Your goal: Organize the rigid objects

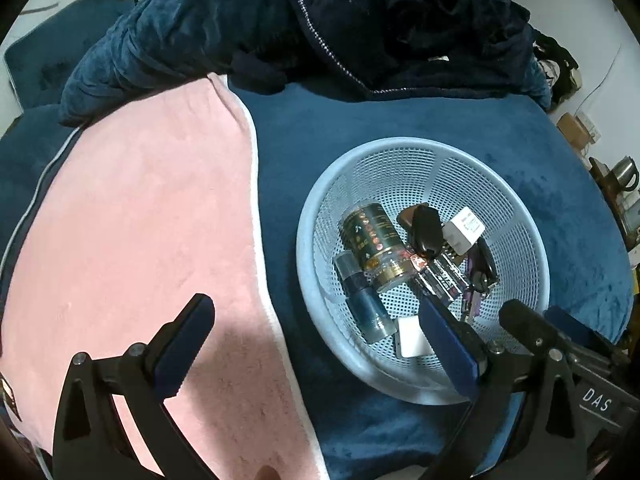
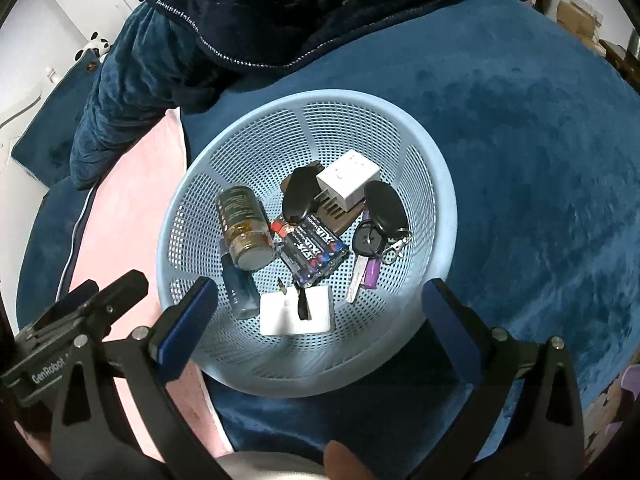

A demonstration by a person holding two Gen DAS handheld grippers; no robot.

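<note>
A light blue mesh basket (image 2: pixel 432 168) sits on the blue blanket; it also shows in the left wrist view (image 1: pixel 520 216). Inside lie a green jar (image 2: pixel 244 220), a small blue bottle (image 2: pixel 240 288), a pack of batteries (image 2: pixel 314 250), a black key fob (image 2: pixel 298 194), a white cube charger (image 2: pixel 348 178), keys (image 2: pixel 376 236) and a flat white plug (image 2: pixel 296 310). My right gripper (image 2: pixel 320 304) is open over the basket's near rim, empty. My left gripper (image 1: pixel 316 328) is open, empty, straddling the basket's left rim and the pink towel (image 1: pixel 140 240).
A dark blue fleece jacket with a zipper (image 1: pixel 320 32) is heaped at the back of the bed. A blue pillow (image 1: pixel 52 52) lies far left. Boxes and a kettle (image 1: pixel 624 172) stand off the bed at right. The blue blanket (image 2: pixel 540 140) spreads right of the basket.
</note>
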